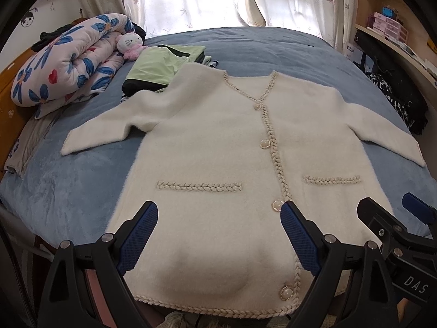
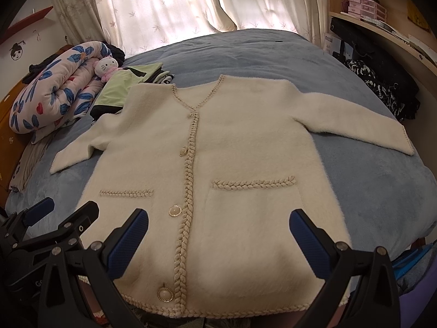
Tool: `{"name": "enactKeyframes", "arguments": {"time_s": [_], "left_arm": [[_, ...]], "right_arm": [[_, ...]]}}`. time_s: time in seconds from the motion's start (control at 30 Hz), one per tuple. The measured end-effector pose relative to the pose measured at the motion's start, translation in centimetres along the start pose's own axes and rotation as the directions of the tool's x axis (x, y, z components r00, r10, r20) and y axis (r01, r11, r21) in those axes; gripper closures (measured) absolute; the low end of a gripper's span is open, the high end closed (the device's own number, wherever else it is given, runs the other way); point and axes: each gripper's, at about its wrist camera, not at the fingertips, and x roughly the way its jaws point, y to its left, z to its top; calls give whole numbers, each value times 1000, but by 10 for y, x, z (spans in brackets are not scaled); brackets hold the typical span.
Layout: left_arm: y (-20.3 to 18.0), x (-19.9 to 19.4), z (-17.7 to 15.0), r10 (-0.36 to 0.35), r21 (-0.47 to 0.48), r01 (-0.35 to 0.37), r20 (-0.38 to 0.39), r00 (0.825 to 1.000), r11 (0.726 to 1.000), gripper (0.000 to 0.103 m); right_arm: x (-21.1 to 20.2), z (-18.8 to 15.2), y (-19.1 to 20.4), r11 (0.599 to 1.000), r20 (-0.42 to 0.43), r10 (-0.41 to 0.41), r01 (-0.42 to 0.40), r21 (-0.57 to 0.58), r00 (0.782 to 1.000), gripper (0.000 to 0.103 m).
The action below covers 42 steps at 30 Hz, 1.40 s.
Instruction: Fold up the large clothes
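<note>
The left gripper point(image 1: 218, 235) is held with its blue-padded fingers point(image 1: 139, 235) spread wide above the lower hem area of a cream cardigan point(image 1: 218, 142); nothing is pinched between them. The right gripper point(image 2: 218, 240) is likewise spread apart, poised over the hem on the other side of the braided front placket point(image 2: 188, 191), with no cloth caught. In the left wrist view the right gripper is glimpsed at 4 o'clock, and in the right wrist view the left gripper is seen at 8 o'clock, so the two are placed side by side near the garment's bottom edge.

The cardigan is laid flat and buttoned on a blue bedspread point(image 1: 273, 49), its neckline toward 12 o'clock and both sleeves stretched outward toward 9 and 3 o'clock. Pearl-like buttons point(image 1: 277, 205) are set along the placket, and two braid-trimmed pockets point(image 2: 252, 184) are seen on either side of it.

At 10 o'clock from the cardigan a folded pale green garment point(image 1: 161, 65) is stacked on darker clothes, touching or perhaps slightly tucked under the shoulder. Further out at 10 o'clock a rolled floral quilt point(image 1: 68, 60) and a white plush cat point(image 1: 129, 45) are found. Sheer curtains point(image 1: 204, 0) are hung at 12 o'clock, and wooden shelves point(image 2: 382, 13) are placed at 2 o'clock.
</note>
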Motion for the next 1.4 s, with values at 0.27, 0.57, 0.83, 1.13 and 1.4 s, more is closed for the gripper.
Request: {"name": "enactKeyframes", "arguments": {"time_s": [0.27, 0.57, 0.83, 1.13, 1.4], "left_arm": [[-21, 0, 22, -19, 45, 18, 33, 999, 999, 13], [-58, -4, 62, -31, 99, 21, 108, 994, 995, 14], [-111, 1, 104, -93, 189, 64, 145, 985, 980, 14], [-180, 22, 143, -140, 239, 91, 198, 970, 967, 14], [-232, 56, 157, -226, 297, 156, 217, 950, 942, 14]], "right_arm": [[0, 17, -23, 1000, 44, -6, 6, 1, 999, 0], [-15, 53, -62, 990, 164, -138, 141, -8, 977, 0], [-34, 93, -114, 944, 285, -326, 327, 45, 901, 0], [-40, 125, -191, 870, 312, -492, 447, 209, 812, 0], [21, 120, -285, 866, 133, -377, 298, 402, 917, 0]]}}
